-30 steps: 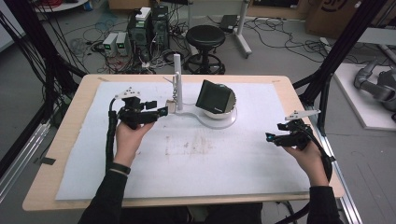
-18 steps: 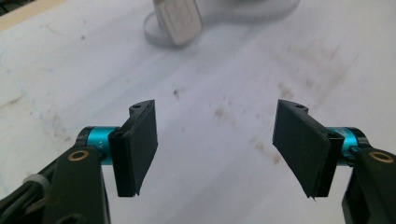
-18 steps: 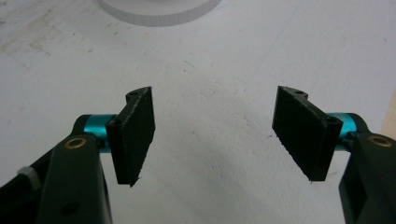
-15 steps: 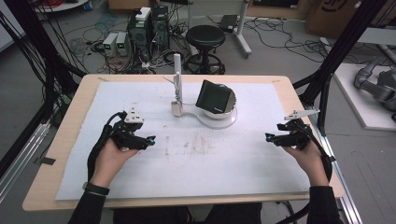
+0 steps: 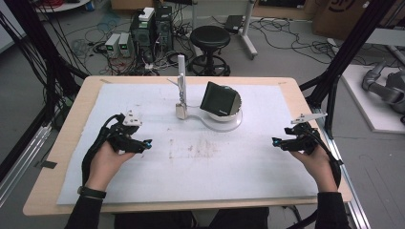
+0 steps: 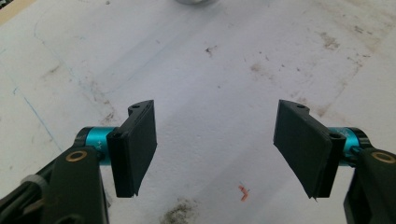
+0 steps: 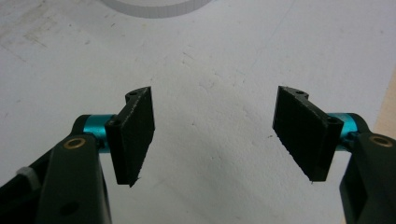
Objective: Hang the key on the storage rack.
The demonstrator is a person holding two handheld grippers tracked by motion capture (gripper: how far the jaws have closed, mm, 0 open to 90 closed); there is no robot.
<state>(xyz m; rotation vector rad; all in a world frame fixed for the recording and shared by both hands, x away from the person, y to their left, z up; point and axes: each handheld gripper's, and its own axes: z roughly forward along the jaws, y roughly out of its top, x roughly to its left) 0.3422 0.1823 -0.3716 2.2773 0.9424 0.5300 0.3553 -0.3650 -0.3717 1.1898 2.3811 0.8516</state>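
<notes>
High view, left to right: left hand (image 5: 106,161) at lower left of frame holds the left gripper (image 5: 141,144) low over the white mat (image 5: 248,171), tips pointing right toward frame centre, cable looping back by the wrist. Left gripper view: jaws wide apart, nothing between them, stained mat below; small orange mark (image 6: 243,191) on the mat at lower centre, grey rim of something at the top edge. Mat covers most of the wooden table (image 5: 67,143); brownish smudges (image 5: 193,148) at frame centre. Upper centre: white upright post (image 5: 181,76) on a small block (image 5: 181,111), standing just left of a round white base (image 5: 229,121) that carries a tilted dark square panel (image 5: 218,99); a thin arm joins block and base. Right of frame: right hand (image 5: 317,164) holds the right gripper (image 5: 279,142) near the mat's right edge, tips pointing left, well apart from the stand and from the left gripper. Right gripper view: jaws wide apart, empty, clean mat beneath; curved white base edge (image 7: 154,7) at top, strip of table wood at far right. No task thing named; both grippers are away from the stand. Behind the table: black stool (image 5: 210,38), computer boxes and cables on the floor.
</notes>
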